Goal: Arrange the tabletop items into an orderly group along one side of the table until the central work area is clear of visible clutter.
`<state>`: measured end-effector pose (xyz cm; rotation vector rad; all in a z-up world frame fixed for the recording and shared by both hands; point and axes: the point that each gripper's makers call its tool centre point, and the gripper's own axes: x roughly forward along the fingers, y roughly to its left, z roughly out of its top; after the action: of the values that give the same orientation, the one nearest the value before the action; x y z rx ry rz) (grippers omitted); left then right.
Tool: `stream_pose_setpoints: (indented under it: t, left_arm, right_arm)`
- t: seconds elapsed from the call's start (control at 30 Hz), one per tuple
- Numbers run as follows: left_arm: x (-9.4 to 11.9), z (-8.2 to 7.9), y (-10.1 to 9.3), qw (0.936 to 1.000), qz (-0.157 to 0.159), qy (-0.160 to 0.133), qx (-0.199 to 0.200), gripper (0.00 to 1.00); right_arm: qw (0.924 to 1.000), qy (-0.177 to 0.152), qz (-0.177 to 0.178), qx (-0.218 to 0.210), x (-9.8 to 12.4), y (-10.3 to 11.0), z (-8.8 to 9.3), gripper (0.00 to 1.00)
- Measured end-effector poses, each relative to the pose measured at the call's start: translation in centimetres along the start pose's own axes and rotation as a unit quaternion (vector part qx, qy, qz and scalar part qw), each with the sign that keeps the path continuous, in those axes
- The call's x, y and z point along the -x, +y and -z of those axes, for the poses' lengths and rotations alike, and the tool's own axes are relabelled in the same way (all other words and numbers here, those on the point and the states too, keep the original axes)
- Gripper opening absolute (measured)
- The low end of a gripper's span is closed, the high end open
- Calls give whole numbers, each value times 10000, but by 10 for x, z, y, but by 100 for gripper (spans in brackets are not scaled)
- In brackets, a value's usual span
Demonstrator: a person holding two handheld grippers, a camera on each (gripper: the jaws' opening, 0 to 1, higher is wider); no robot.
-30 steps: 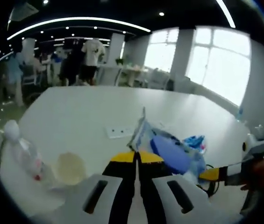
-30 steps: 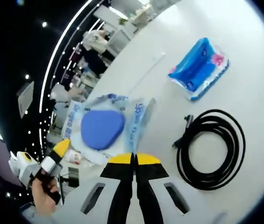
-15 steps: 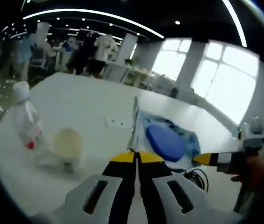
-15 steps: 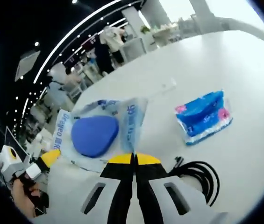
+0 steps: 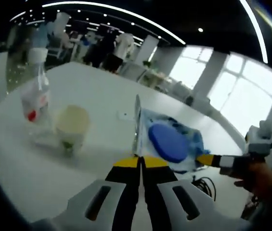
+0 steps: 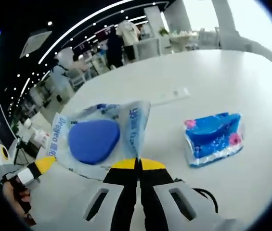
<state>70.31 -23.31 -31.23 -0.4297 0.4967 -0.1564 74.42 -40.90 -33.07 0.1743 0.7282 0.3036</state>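
Observation:
Both grippers hold one clear plastic bag (image 5: pixel 167 142) with a blue pad inside, lifted above the white table (image 5: pixel 92 96). My left gripper (image 5: pixel 140 161) is shut on the bag's near edge. My right gripper (image 6: pixel 138 163) is shut on the bag's (image 6: pixel 99 139) opposite edge, and its yellow tip enters the left gripper view from the right. A blue tissue pack (image 6: pixel 215 137) lies on the table to the right. A black cable (image 5: pixel 204 185) coils below the bag. A water bottle (image 5: pixel 34 98) and a cream cup (image 5: pixel 71 126) stand at the left.
A white power strip (image 6: pixel 172 94) lies flat mid-table. A person's hand (image 5: pixel 258 175) grips the right tool. People and desks (image 5: pixel 111 48) stand in the background beyond the table's far edge. Windows light the right side.
Both views have shifted as the hands carried the bag. The bottle and cup now sit higher and nearer in the left gripper view. The cable has slid mostly below the right gripper view.

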Motion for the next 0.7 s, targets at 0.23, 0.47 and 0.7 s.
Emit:
stream_pose_setpoints:
  t: [0.23,0.47,0.7]
  left_arm:
    - [-11,13,14,9996,-215,140,102,0]
    - [-23,24,25,9989,-359,269,160,0]
    - [-33,32,32,9981,-426,349,290,0]
  right_arm:
    - [9993,14,-94,357,-16,1,1,1]
    - [9981,192,-172,564,-33,-2,8,1]
    - [9967,280,-188,740,-47,-5,13,1]
